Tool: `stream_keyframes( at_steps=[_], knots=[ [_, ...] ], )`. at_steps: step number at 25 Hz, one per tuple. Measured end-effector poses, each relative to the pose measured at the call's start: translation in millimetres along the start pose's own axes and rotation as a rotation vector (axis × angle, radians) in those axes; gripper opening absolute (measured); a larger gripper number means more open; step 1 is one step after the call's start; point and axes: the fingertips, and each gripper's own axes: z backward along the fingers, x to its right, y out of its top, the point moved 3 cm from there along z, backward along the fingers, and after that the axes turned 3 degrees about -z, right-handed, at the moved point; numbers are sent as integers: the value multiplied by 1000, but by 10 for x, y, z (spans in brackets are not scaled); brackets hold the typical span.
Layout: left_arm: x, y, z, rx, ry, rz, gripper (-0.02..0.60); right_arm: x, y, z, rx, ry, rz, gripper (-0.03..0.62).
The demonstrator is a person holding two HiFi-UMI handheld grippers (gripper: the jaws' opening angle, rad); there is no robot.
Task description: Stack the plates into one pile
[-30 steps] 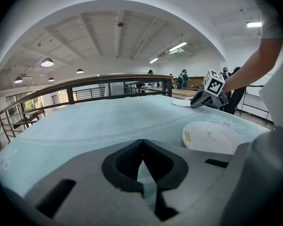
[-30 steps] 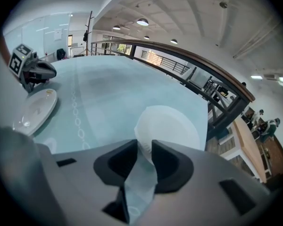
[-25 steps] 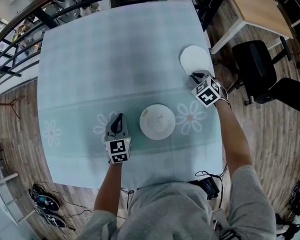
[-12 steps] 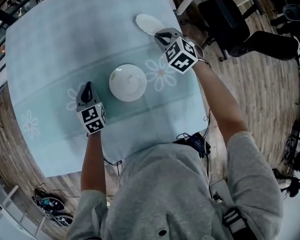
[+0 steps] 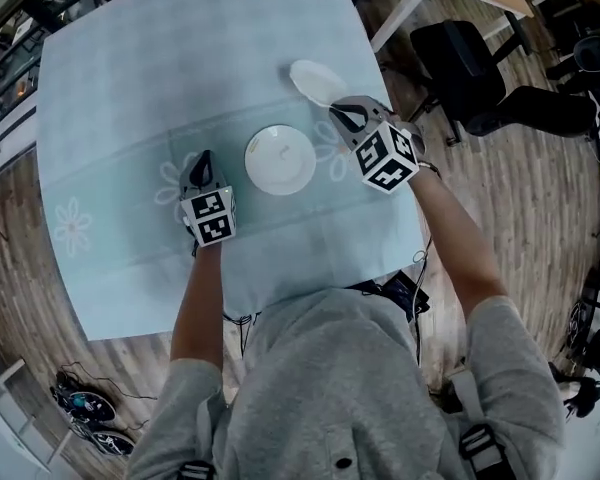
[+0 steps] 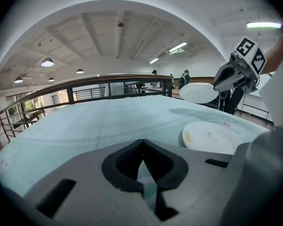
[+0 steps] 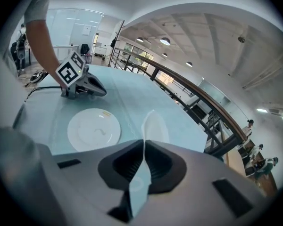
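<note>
Between my right tongs [image 5: 342, 111], whose jaws have just closed, sits the rim of a white plate [image 5: 315, 80], held above the counter [image 5: 160, 58]. My left tongs [image 5: 202, 160] are closed, empty, beside the second plate [image 5: 280, 159].

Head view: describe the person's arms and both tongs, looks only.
The left tongs and right tongs match: grey bodies, black padded tips, each carrying a white cube bearing black square markers. No cables show on them. The person wears a grey short-sleeved top; dark buckled straps sit at the shoulders.
</note>
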Motion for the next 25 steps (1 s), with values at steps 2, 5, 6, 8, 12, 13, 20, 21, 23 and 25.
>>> stream_keyframes(
  at_steps=[2,5,6,8,12,13,20,21,23,25],
  knots=[
    [18,10,-13,0,-4,1,18,-198,38,5,5,25,19,34],
    [46,-23,-49,1,-9,12,18,-552,124,12,18,81,49,34],
    [55,-35,-60,0,-11,17,18,-688,152,11,22,105,66,34],
    [68,-52,-73,2,-13,24,18,-964,188,0,23,151,109,34],
    [45,-48,-78,10,-11,25,18,-1375,221,-58,13,218,164,34],
    [44,-48,-80,10,-11,25,18,-1443,220,-69,10,231,162,34],
    [41,-43,-114,8,-11,26,18,-1685,105,-142,-41,302,132,35],
    [36,-41,-114,8,-11,26,18,-1716,98,-149,-46,313,126,35],
    [22,-41,-111,7,-11,26,18,-1779,80,-171,-56,327,119,35],
    [19,-44,-108,6,-12,25,18,-1830,56,-198,-59,324,123,35]
  ],
)
